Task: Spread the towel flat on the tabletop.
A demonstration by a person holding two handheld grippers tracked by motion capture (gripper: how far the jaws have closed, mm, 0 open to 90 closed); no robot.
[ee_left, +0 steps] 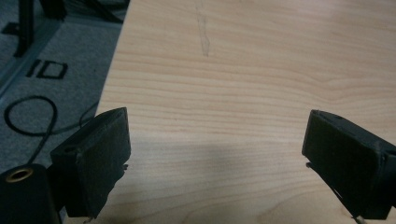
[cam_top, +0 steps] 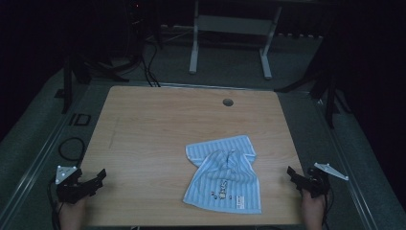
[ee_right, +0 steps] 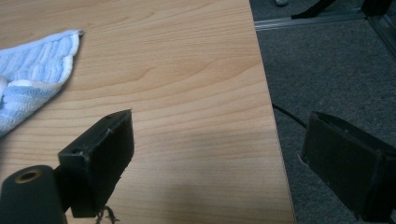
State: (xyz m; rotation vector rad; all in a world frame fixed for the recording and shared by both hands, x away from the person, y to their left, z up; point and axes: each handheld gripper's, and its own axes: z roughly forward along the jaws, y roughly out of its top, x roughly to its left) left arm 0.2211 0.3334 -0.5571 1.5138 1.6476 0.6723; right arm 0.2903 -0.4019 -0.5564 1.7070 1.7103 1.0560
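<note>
A lab or test room is suggested rather than a home. A plain wooden table (cam_top: 143, 124) with a round cable hole (cam_top: 228, 102) is set on grey carpet (cam_top: 33, 143), inside a frame of metal rails (cam_top: 43, 153). Black cables (cam_top: 72, 148) are left loose on the floor, and black stand legs (cam_top: 72, 81) are placed at the table's corners. The white legs of a second desk (cam_top: 194, 48) are seen behind, and the surroundings are kept dark.

"ID" mark (ee_left: 46, 70) on grey floor (ee_left: 70, 51) left of table; towel (cam_top: 225, 175) print unreadable
</note>
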